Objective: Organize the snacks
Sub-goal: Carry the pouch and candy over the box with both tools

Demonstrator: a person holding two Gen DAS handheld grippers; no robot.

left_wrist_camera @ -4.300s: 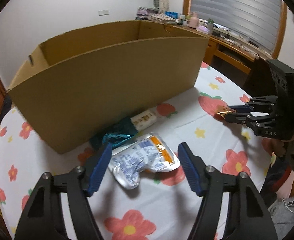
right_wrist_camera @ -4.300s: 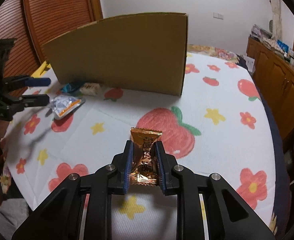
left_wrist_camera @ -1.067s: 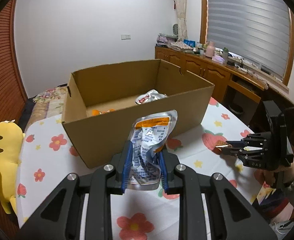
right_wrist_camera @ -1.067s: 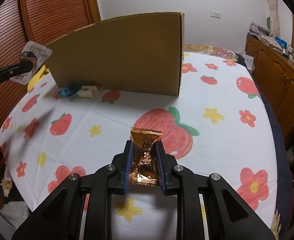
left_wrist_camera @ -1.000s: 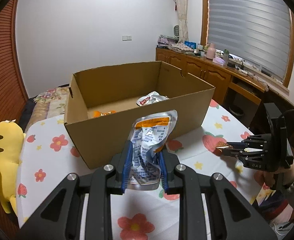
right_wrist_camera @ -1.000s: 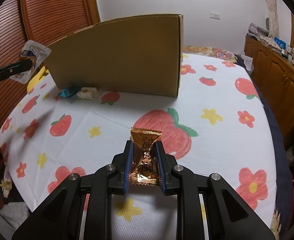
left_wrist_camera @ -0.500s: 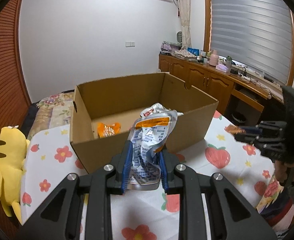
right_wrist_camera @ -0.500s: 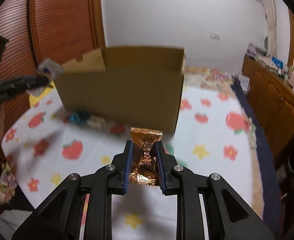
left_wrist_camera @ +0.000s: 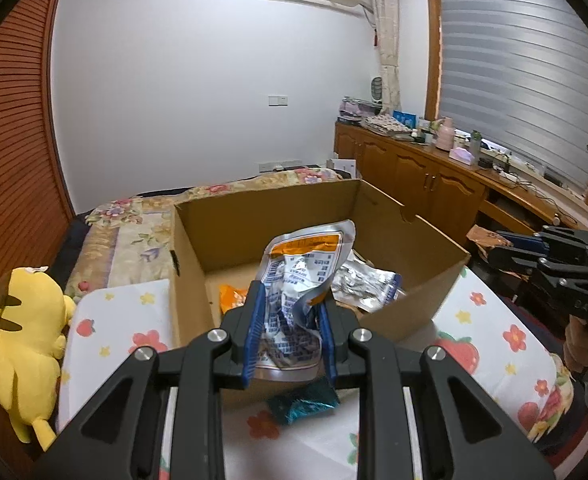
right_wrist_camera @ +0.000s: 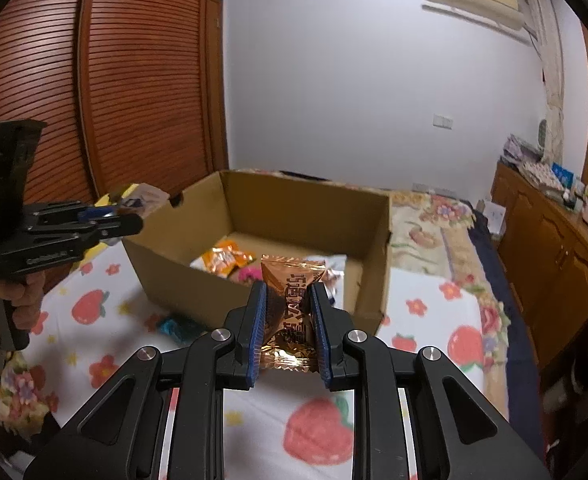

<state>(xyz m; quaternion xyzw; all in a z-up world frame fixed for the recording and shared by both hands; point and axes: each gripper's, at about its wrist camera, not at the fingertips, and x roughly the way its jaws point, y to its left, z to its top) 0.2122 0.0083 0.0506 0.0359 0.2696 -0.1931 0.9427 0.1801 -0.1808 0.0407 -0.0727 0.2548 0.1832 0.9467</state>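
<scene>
Pinching a crumpled silver pouch [left_wrist_camera: 294,296] upright between its blue pads, the left gripper [left_wrist_camera: 289,332] hangs over the near wall of the open box [left_wrist_camera: 422,312], with a teal wrapper [left_wrist_camera: 306,402] on the flowered cloth [left_wrist_camera: 125,320] just beneath it at 6 o'clock. The right gripper [right_wrist_camera: 287,330] is clamped on a copper-brown sachet [right_wrist_camera: 291,300] in front of the box, seen from its other side. Inside the box lie an orange packet [right_wrist_camera: 223,260] at 10 o'clock and a silver bag [left_wrist_camera: 368,286] at 2 o'clock; a yellow plush [left_wrist_camera: 21,336] sits far out at 9 o'clock.
</scene>
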